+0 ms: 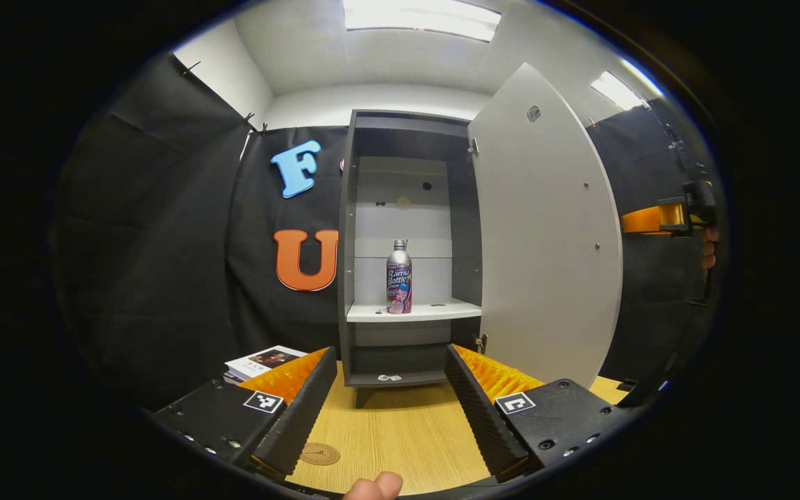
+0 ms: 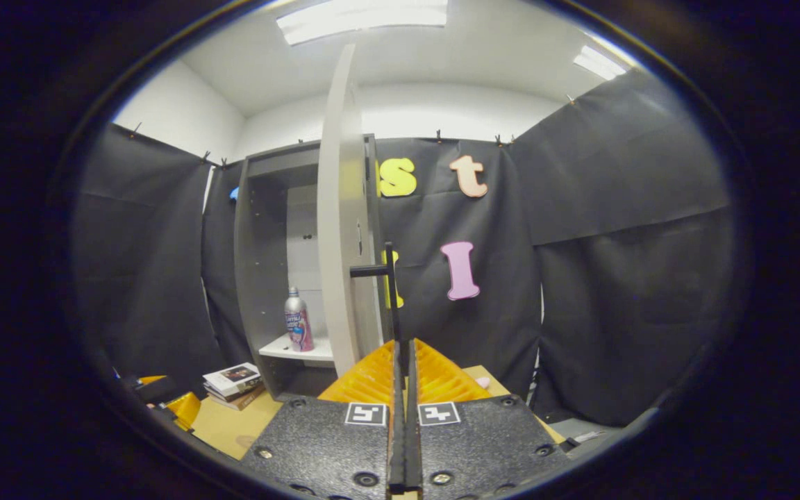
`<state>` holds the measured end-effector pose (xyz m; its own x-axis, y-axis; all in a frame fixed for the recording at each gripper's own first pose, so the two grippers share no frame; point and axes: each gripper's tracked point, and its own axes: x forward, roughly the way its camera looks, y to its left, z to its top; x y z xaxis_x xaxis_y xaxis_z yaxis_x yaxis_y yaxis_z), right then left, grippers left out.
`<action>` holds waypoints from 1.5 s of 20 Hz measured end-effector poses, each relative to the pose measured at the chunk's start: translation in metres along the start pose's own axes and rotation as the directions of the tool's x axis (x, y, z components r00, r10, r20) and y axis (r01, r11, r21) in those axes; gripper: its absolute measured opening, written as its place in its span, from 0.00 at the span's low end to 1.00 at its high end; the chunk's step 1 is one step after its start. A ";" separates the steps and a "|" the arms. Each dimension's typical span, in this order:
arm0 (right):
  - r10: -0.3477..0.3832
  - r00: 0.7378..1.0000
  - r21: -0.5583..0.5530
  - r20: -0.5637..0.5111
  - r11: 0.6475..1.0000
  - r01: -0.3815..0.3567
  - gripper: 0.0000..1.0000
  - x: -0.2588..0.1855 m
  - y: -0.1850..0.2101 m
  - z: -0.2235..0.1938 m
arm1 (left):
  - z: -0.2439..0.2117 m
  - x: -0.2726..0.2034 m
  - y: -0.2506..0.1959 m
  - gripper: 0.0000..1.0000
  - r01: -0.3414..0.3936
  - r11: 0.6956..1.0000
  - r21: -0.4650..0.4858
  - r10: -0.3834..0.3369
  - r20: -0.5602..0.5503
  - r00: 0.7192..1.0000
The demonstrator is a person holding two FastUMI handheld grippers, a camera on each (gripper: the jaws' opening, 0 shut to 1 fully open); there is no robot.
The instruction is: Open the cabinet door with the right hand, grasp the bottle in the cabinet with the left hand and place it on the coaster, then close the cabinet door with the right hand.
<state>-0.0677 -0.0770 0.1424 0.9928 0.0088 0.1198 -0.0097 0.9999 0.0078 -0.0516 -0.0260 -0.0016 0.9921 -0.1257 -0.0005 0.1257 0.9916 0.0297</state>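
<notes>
The grey cabinet (image 1: 348,243) stands with its white door (image 1: 546,229) swung wide to the right. A silver bottle (image 1: 398,278) with a pink and blue label stands upright on the middle shelf. My left gripper (image 1: 391,351) is open, held in front of the cabinet and well short of the bottle. A round coaster (image 1: 319,454) lies on the wooden table between its fingers. In the right gripper view, my right gripper (image 2: 400,345) is shut on the door's thin black handle (image 2: 389,292), beside the door (image 2: 337,229) seen edge-on. The bottle (image 2: 297,321) stands inside, to the left.
A stack of books (image 1: 264,361) lies on the table left of the cabinet. A thumb (image 1: 376,486) shows at the bottom edge. The right gripper (image 1: 674,215) and a hand appear past the door's edge. The left gripper (image 2: 164,396) sits low near the books (image 2: 233,378).
</notes>
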 end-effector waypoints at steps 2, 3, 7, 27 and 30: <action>0.023 1.000 -0.012 -0.012 1.000 -0.023 0.04 -0.018 0.009 -0.005 | -0.001 0.000 0.001 0.95 0.000 1.000 0.001 0.000 0.001 1.000; 0.050 0.999 -0.005 -0.003 0.999 -0.050 0.04 -0.027 0.020 -0.004 | -0.001 0.002 0.001 0.95 0.002 1.000 0.002 -0.002 0.002 1.000; 0.089 0.996 -0.013 -0.010 0.996 -0.089 0.04 -0.033 0.051 -0.025 | 0.003 0.004 0.000 0.95 0.008 1.000 -0.004 -0.008 0.015 1.000; 0.137 0.989 0.062 -0.058 0.989 -0.133 0.73 0.009 0.091 -0.079 | 0.012 0.007 0.011 0.95 -0.021 1.000 0.013 0.020 0.029 0.999; 0.139 0.989 0.067 -0.057 0.989 -0.135 0.75 0.012 0.092 -0.080 | 0.016 0.019 0.011 0.95 -0.015 1.000 0.012 0.014 0.031 0.999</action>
<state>-0.0476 0.0158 0.0651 0.9869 0.1484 0.0634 -0.1521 0.9867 0.0581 -0.0318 -0.0174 0.0144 0.9932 -0.1123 0.0308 0.1110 0.9929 0.0419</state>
